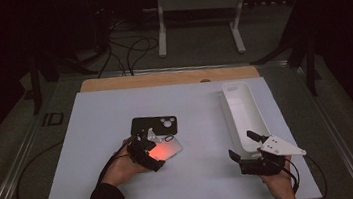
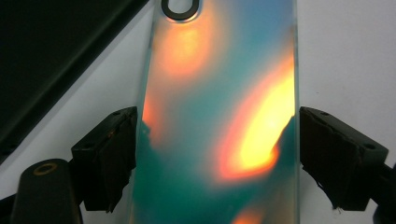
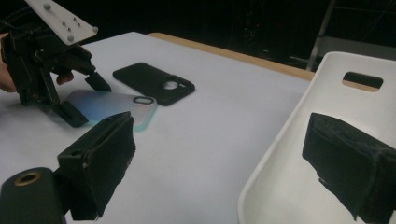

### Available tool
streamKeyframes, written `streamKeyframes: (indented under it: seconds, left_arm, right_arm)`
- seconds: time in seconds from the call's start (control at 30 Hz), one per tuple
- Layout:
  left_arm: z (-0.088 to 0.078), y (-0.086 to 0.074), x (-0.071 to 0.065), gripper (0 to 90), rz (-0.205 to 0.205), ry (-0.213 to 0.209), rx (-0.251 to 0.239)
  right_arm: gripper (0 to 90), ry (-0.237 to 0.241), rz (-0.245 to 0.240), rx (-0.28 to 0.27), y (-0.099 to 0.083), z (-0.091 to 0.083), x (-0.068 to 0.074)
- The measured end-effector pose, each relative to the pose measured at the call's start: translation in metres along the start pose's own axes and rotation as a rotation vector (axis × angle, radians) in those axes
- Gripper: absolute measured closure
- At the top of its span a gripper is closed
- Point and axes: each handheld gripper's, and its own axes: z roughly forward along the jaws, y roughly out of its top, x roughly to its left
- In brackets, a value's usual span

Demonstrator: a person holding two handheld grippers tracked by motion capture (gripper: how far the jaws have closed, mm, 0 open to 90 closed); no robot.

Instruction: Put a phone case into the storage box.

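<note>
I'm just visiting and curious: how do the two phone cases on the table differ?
The black case is dark and matte; the shiny case is iridescent, glowing orange and teal. The black case lies free, farther from the person; the shiny case sits between the open left tongs. The black one's camera hole looks round, the shiny one's an oval. Both lie flat on the white table.

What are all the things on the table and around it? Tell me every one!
Shiny phone case: one, rainbow-coloured with an orange glow, flat on the table left of middle, between the left gripper's jaws.
Black phone case: one, black, just beyond the shiny one.
Tray: one, white, long, with a handle slot, on the table's right side.
Table: one, white top with a wooden far edge.
Stand: one, white, on the floor beyond the table.
Cables: several, black, on the floor.
Left gripper: black, jaws open either side of the shiny case.
Right gripper: black, open, at the tray's near end.
</note>
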Motion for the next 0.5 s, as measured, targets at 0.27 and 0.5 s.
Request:
streamKeyframes:
  seconds: [0.27,0.5]
  left_arm:
    - [-0.008,-0.001,-0.003,16.9,-0.002,0.015,-0.037]
    - [-0.031,0.001,-0.007,16.9,-0.024,0.042,-0.140]
  right_arm:
    - [8.9,0.001,0.014,-0.006,0.007,0.001,-0.004]
    - [9.0,0.022,0.078,0.001,0.011,0.005,-0.008]
